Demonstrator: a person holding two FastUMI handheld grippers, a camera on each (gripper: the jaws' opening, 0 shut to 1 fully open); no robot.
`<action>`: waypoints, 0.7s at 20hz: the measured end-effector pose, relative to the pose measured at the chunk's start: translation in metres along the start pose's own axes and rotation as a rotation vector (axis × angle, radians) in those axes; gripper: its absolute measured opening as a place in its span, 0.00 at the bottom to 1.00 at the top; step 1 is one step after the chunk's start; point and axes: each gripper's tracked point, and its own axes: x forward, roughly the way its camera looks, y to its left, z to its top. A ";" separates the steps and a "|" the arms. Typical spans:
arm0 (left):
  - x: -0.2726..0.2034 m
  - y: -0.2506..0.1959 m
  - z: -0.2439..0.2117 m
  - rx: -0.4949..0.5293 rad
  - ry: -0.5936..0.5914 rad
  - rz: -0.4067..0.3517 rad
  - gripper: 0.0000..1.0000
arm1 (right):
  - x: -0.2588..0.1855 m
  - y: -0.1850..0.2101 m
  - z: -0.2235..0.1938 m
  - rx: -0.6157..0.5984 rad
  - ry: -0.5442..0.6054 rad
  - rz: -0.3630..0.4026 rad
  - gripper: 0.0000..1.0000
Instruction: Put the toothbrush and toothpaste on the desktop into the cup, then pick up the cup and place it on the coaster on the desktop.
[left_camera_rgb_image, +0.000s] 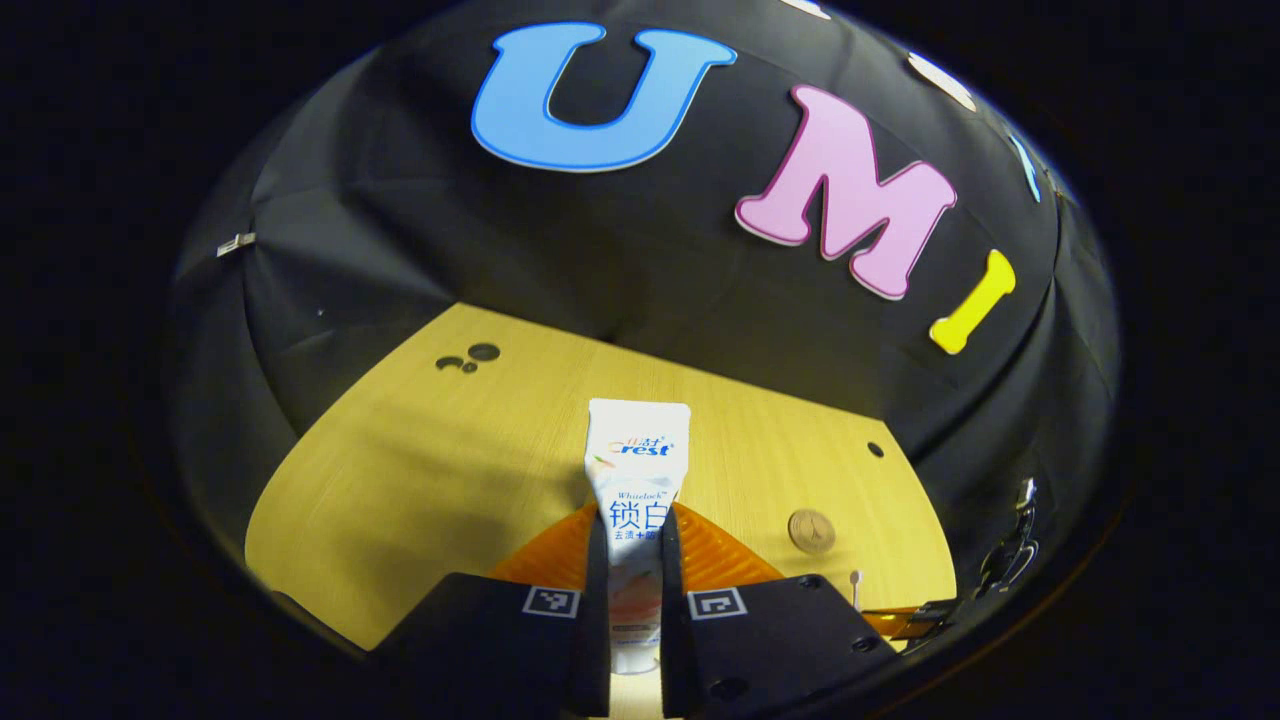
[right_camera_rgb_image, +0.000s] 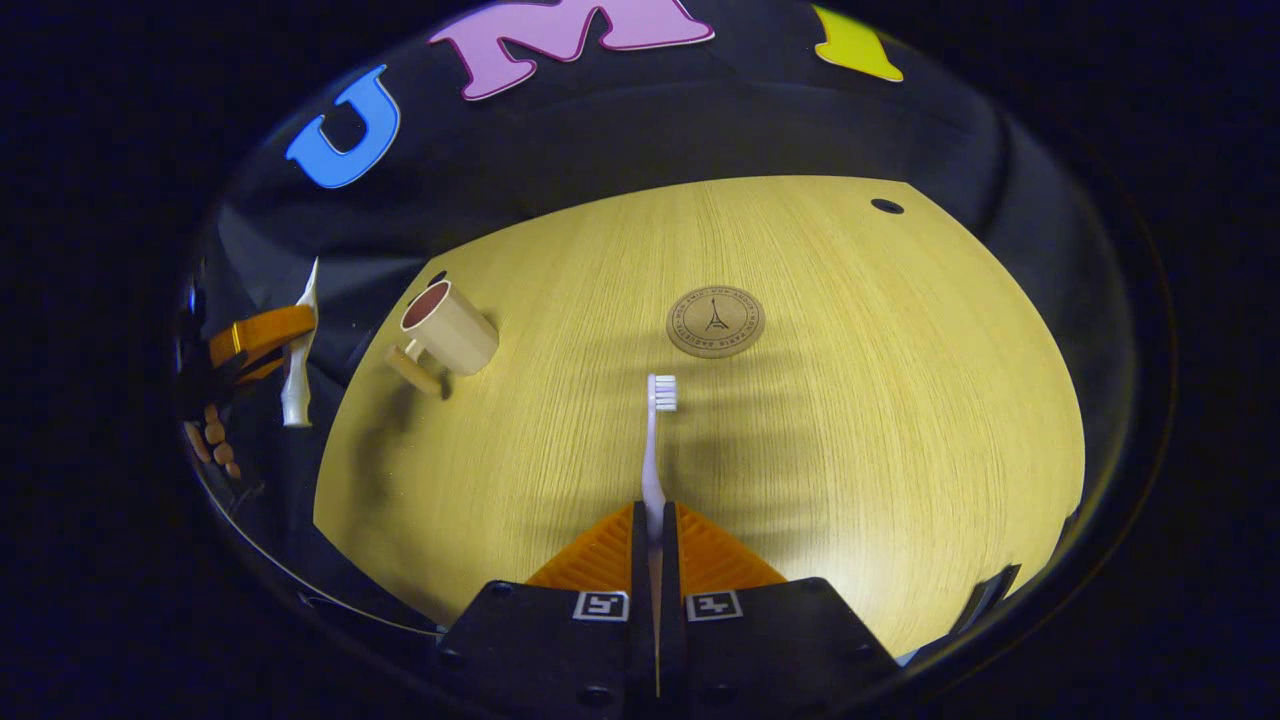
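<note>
In the left gripper view the left claw (left_camera_rgb_image: 634, 560) is clamped on the toothpaste (left_camera_rgb_image: 636, 470), both fingers pressing the sides of the tube. The tube stands upright between them, its flat crimped end at twelve o'clock and its cap end down at six o'clock, lifted above the desk (left_camera_rgb_image: 420, 460). Past the right finger, at about four o'clock from the tube, the round coaster (left_camera_rgb_image: 811, 531) lies flat on the wood, and a small white-tipped object just below it may be the toothbrush head; it is too small to tell.

In the right gripper view the right claw (right_camera_rgb_image: 655, 545) is closed narrow on the toothbrush (right_camera_rgb_image: 655, 440), gripping the lower handle. The brush points straight toward twelve o'clock, bristle head at the far end. The coaster (right_camera_rgb_image: 715, 321) sits just beyond the head, toward one o'clock, not touching it. The cup (right_camera_rgb_image: 449, 328) stands at ten o'clock near the desk's (right_camera_rgb_image: 900, 420) far-left edge, mouth open, its handle facing the near-left side, well apart from the coaster. At nine o'clock, off the desk edge, the other claw holds the toothpaste (right_camera_rgb_image: 298, 370) tube upright, with fingertips of a hand (right_camera_rgb_image: 212, 440) beneath it.
</note>
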 end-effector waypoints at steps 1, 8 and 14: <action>0.007 -0.002 0.011 0.003 -0.025 -0.010 0.25 | -0.002 0.002 0.002 -0.010 -0.003 0.005 0.06; 0.066 -0.020 0.049 0.015 -0.151 -0.109 0.25 | -0.014 0.017 0.019 0.034 -0.048 0.065 0.06; 0.122 -0.015 0.054 0.017 -0.215 -0.147 0.25 | -0.020 0.006 0.018 0.044 -0.059 0.037 0.06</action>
